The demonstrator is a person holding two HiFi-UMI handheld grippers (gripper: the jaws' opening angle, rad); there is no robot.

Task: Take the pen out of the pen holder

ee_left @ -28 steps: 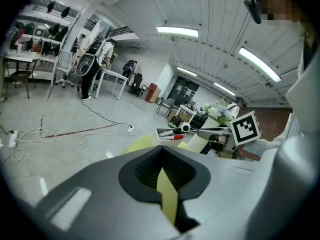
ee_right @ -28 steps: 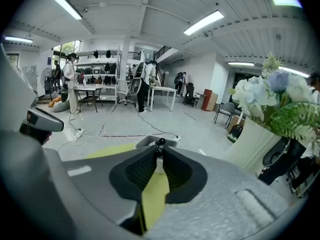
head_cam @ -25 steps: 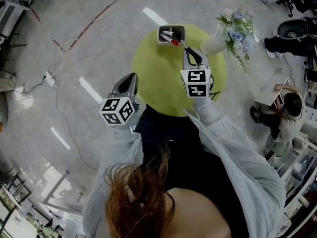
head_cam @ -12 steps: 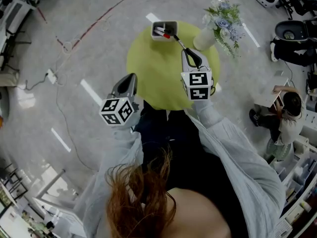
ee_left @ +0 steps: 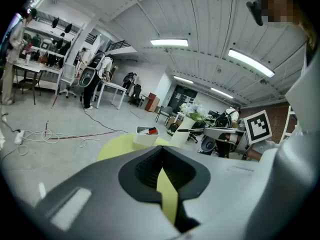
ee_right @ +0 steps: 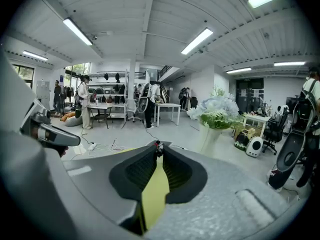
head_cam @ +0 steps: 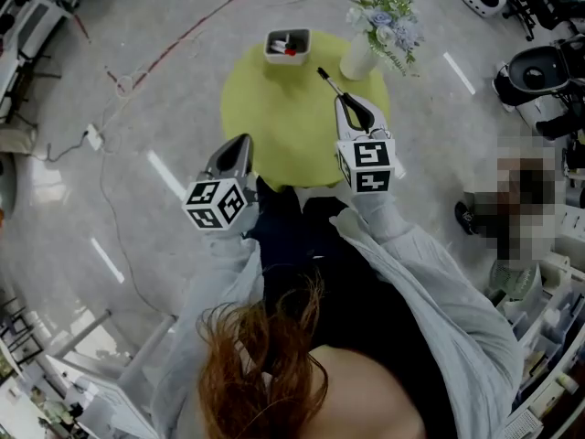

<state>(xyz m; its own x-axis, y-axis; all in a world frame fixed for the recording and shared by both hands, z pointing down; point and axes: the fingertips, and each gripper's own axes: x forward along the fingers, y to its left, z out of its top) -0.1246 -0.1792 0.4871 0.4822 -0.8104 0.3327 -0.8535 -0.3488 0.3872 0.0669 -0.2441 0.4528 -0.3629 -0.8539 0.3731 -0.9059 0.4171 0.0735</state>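
Note:
A white pen holder (head_cam: pixel 287 44) with red-capped pens in it stands at the far edge of the round yellow-green table (head_cam: pixel 292 131). My right gripper (head_cam: pixel 341 99) hovers over the table's right half, shut on a thin black pen (head_cam: pixel 329 82). The pen juts from its tips toward the holder, clear of it. In the right gripper view only the pen's end (ee_right: pixel 158 146) shows between the jaws. My left gripper (head_cam: pixel 244 140) hangs shut with nothing in it over the table's near left edge. From there I see the holder (ee_left: pixel 147 134) and the held pen (ee_left: pixel 192 130).
A white vase of pale flowers (head_cam: pixel 363 55) stands on the table right of the holder. Cables (head_cam: pixel 110 90) trail over the grey floor to the left. A person (head_cam: pixel 516 208) and shelves are at the right. Desks, chairs and people (ee_right: pixel 82 101) fill the room behind.
My right gripper has drawn back from the holder with the pen, whose tip was at the holder's rim and is now well clear. The left gripper also moved back, and the table sits farther off.

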